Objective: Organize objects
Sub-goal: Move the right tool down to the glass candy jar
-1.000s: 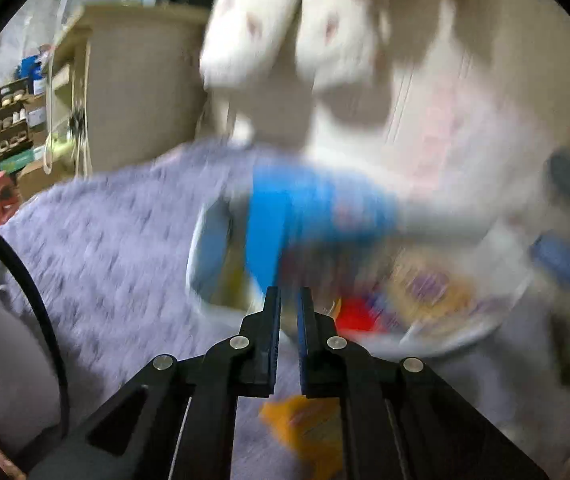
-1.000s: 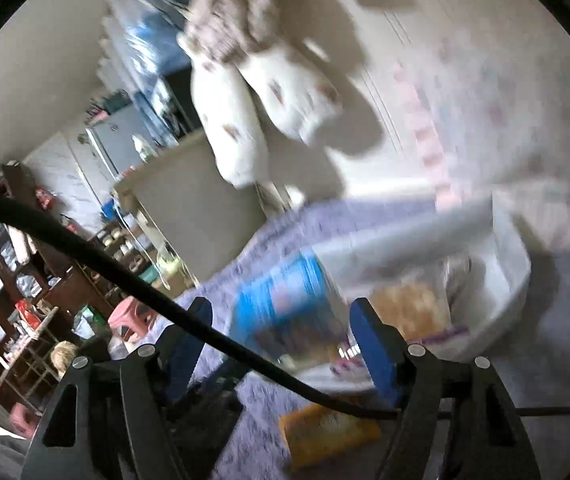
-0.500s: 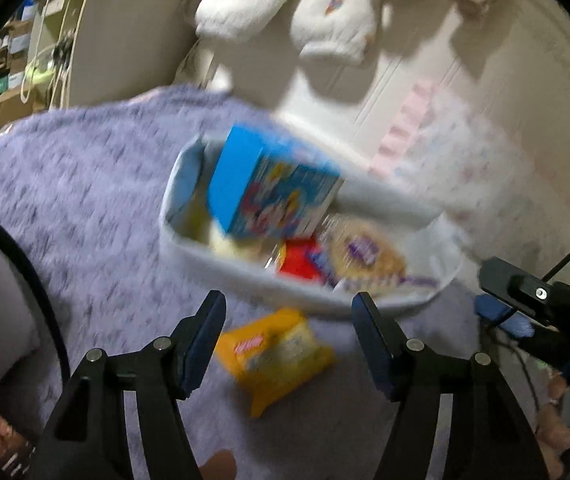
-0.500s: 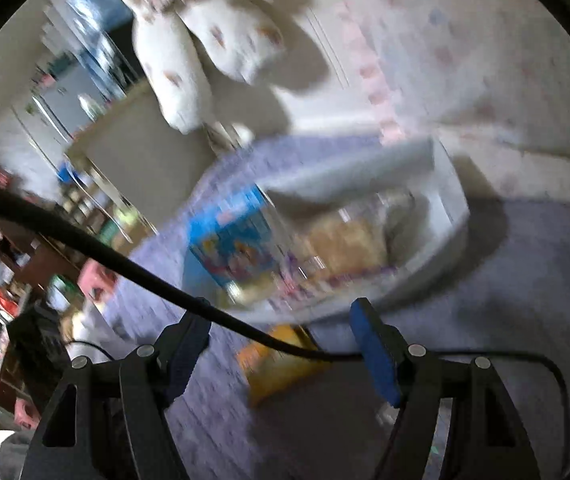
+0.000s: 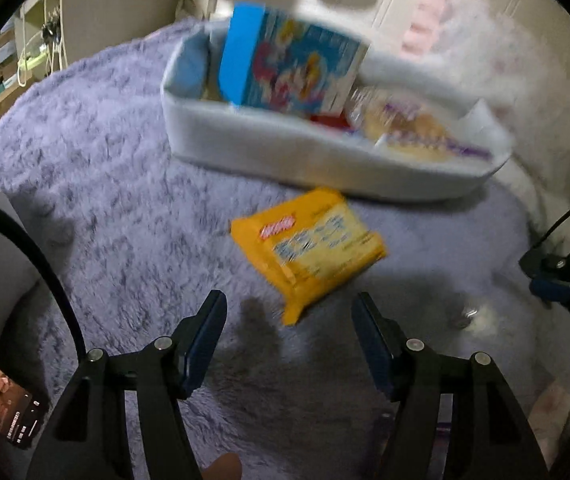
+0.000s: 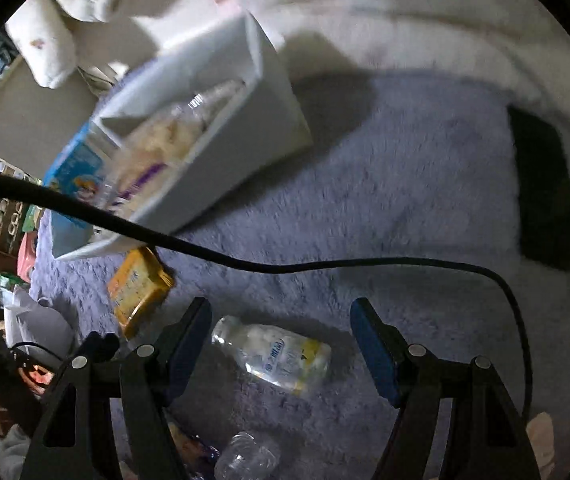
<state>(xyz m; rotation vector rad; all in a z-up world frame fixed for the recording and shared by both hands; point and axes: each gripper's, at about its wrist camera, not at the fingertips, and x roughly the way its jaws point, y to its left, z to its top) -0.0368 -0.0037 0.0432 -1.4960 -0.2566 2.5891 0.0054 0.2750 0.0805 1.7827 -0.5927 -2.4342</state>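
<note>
Left gripper spread wide, empty, hanging just short of yellow snack packet lying flat on purple shag rug. Right gripper likewise wide, nothing between pads, poised over small clear bottle on its side; second clear bottle nearer still. Beyond, white storage bin already loaded: blue carton, clear bag of snacks. Judged partway done: packet and both bottles left out.
</note>
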